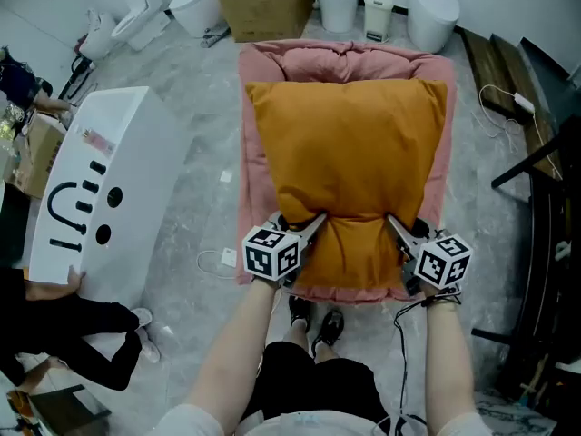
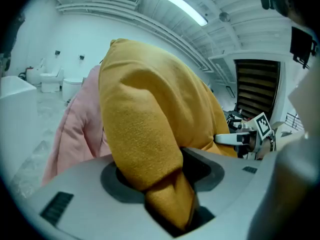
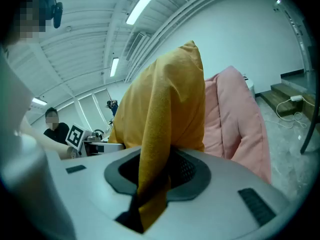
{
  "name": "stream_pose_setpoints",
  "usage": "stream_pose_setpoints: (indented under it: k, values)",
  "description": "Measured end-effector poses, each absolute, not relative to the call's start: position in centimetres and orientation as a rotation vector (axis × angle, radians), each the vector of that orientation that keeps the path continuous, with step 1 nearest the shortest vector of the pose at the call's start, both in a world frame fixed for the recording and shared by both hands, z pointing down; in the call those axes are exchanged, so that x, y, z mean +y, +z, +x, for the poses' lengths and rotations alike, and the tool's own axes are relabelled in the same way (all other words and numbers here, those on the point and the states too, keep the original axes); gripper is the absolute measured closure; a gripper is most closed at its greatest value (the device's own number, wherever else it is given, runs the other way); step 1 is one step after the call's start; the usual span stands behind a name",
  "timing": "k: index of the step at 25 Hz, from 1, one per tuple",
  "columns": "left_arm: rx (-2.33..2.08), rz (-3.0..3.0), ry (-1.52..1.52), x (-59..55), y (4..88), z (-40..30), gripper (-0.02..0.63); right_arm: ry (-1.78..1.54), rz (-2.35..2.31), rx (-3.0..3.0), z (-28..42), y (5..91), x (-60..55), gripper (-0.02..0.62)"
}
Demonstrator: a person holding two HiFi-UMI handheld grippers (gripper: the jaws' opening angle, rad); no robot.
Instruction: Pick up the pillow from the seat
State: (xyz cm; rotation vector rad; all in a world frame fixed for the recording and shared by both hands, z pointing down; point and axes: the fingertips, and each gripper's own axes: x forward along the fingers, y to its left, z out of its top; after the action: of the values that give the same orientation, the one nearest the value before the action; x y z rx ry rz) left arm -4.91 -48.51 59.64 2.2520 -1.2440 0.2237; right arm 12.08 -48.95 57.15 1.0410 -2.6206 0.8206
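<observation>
The pink seat (image 1: 345, 62) lies under the orange pillow (image 1: 349, 143), which covers most of it. The pillow's near edge is raised in your grip, while its far edge looks close to the seat's back. Your left gripper (image 1: 311, 223) and right gripper (image 1: 397, 227) are each clamped on a near-corner fold. The grasp looks done; I judge that lifting the pillow clear remains.

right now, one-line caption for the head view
Left tool and right tool grip the orange pillow over the pink seat.
</observation>
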Motion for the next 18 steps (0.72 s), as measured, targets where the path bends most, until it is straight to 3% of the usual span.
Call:
stream_pose_setpoints:
  k: [18]
  values:
    - [-1.42, 2.546, 0.055, -53.4, 34.6, -7.9, 0.376, 0.452, 1.123, -2.889, 9.4, 33.4, -53.1, 0.482]
